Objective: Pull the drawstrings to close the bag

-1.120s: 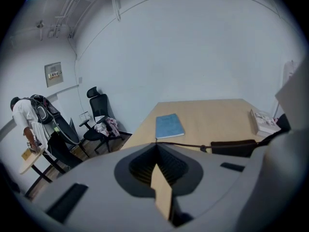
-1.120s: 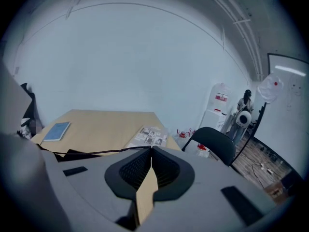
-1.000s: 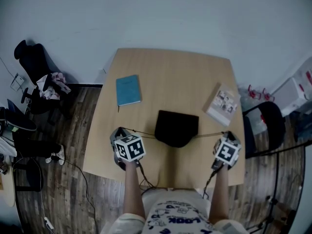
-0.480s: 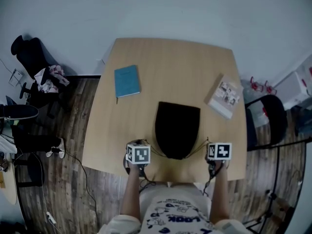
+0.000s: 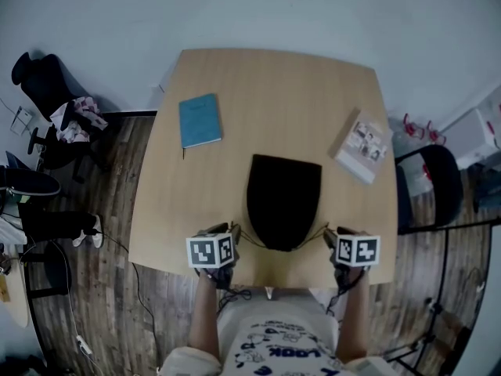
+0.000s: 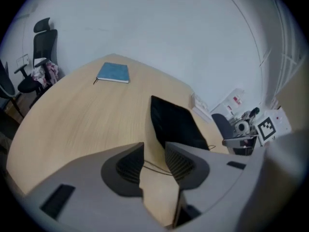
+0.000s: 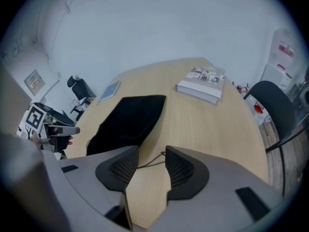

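- Head view: the black bag [image 5: 283,202] lies flat on the counter [image 5: 266,92], toward its near edge, with its near end rounded and narrower than its far end. I judge the mouth is partly gathered, but I cannot tell whether it is fully closed.
- My left tool [image 5: 221,233] and right tool [image 5: 338,237] flank that near end, each just beside it and right at the counter's near edge. A thin drawstring [image 5: 241,237] runs from the bag to each, and both look slack.
- The blue notebook [image 5: 199,120] and the photo book [image 5: 360,146] sit well apart from the bag, so I have open room to pull outward on both sides.
- Left gripper view: the left tool [image 6: 154,151] stands partly open, with the drawstring [image 6: 153,166] crossing the gap between the pads but not pinched. Bare counter [image 6: 72,120] spreads out to the left.
- Right gripper view: the right tool [image 7: 152,156] is likewise part open, with the cord [image 7: 149,163] lying loose between its jaws. The bag [image 7: 128,120] sits just ahead, and a black chair [image 7: 273,105] stands past the counter's right edge.
- To finish, I expect I must clamp both cords and draw them apart.
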{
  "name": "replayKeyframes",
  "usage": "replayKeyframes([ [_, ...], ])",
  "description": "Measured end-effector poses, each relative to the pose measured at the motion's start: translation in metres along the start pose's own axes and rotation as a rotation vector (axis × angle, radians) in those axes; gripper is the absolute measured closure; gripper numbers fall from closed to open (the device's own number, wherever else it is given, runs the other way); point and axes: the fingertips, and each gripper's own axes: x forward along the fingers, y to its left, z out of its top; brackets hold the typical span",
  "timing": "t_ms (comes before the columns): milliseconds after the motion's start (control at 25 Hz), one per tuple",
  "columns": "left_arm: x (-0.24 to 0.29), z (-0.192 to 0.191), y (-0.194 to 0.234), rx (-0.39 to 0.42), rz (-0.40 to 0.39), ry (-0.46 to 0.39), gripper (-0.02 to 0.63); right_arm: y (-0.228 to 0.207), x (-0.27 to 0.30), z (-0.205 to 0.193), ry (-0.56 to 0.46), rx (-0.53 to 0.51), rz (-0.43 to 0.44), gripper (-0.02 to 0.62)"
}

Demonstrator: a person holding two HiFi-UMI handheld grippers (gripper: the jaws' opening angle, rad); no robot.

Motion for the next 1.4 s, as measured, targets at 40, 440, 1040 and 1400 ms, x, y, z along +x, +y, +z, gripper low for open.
replayKeyframes([
  [40,-0.006,0.010,-0.007,-0.008,-0.026,-0.022,0.489,0.007,-0.009,0.011,-0.032,0.003,0.020,0.428],
  [440,-0.071,0.130,-0.085,0.145,-0.061,-0.429,0.541,0.064,-0.103,0.153,-0.628,-0.077,-0.007,0.532],
  [1040,-0.162,0.198,-0.131,0.434,0.104,-0.887,0.603,0.104,-0.184,0.206,-1.029,-0.238,-0.087,0.584],
  [1400,-0.181,0.201,-0.142,0.419,0.114,-0.983,0.603,0.108,-0.201,0.207,-1.098,-0.249,-0.106,0.592],
])
